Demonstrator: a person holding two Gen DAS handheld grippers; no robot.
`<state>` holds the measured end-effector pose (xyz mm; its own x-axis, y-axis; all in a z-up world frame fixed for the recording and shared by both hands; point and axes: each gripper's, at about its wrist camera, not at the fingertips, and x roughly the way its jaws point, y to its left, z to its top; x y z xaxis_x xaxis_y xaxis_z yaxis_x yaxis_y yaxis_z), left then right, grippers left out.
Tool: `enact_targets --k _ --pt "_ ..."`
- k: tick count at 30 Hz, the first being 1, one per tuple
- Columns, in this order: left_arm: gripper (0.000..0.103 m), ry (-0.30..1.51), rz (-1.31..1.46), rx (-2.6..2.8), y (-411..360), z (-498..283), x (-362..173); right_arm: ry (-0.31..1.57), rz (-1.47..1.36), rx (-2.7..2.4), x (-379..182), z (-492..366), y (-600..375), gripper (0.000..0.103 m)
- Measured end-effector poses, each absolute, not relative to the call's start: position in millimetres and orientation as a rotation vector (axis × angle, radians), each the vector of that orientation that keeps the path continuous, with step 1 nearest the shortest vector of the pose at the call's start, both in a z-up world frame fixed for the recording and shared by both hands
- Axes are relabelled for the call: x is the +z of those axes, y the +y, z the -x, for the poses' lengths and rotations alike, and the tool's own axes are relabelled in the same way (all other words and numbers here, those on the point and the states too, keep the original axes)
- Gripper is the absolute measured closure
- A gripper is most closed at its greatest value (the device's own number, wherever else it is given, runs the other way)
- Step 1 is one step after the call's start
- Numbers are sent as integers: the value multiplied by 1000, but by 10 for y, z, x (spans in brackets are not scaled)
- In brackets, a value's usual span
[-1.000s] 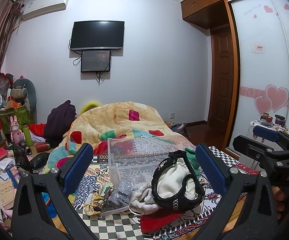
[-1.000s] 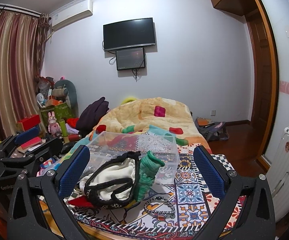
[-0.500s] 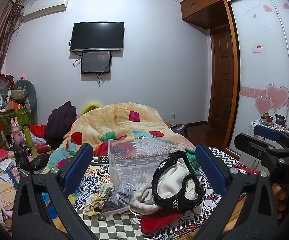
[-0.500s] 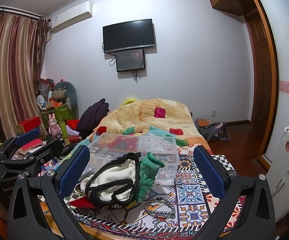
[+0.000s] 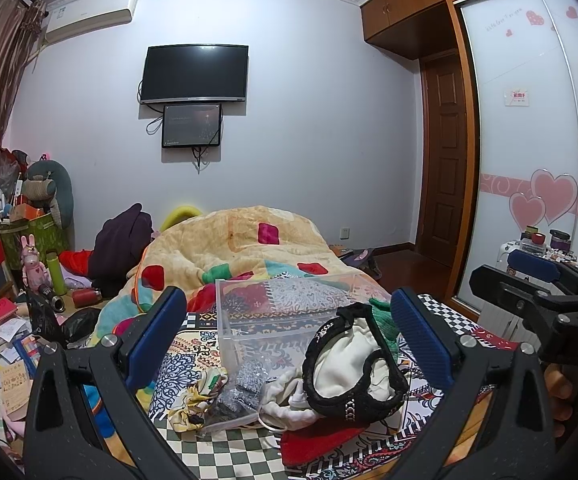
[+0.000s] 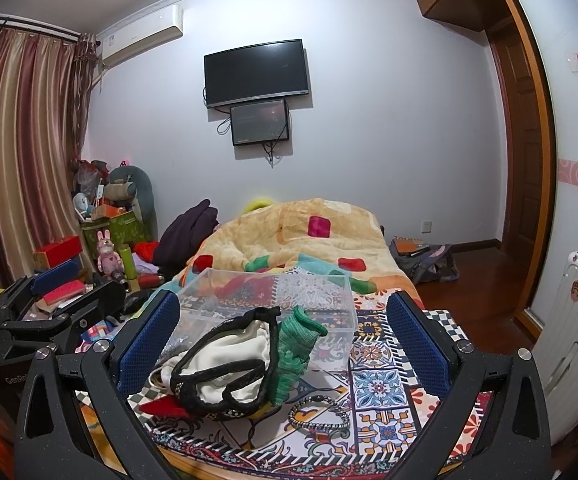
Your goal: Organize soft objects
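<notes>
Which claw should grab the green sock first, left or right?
Right, probably. The green sock sits centred between the open right claw; for the left claw it lies behind the black-trimmed white garment.

White letters "DAS" stand on the black body of the right gripper (image 5: 541,280), seen at the right edge of the left wrist view. In the right wrist view, the left gripper (image 6: 55,280) carries pale letters "GenRo", cut off where its body passes out of sight. Faint cursive writing runs across the top of the wardrobe door (image 5: 529,128) beside the hearts, too small to read. A small sign (image 5: 517,97) stuck on that door has red print that cannot be made out.
</notes>
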<state>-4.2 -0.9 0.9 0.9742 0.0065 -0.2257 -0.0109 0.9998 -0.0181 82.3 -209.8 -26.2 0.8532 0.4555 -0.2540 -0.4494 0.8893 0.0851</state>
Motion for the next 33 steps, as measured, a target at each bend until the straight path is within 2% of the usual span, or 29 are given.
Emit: enact_targets --k 14,24,26,29,33 --pt "0 232 20 0 -46 30 22 274 -16 503 -278 -818 -2079 0" --pt "0 313 7 -28 33 -48 -107 380 10 511 -472 -963 -2048 1" --pt "2 336 -4 -23 65 -72 -166 416 15 511 -548 -1003 -2052 5" --pt "17 392 -29 -10 117 -143 -287 481 15 522 -660 -1080 -2060 17" --pt "21 473 -25 11 244 -286 -456 550 22 514 -769 -1187 -2061 32"
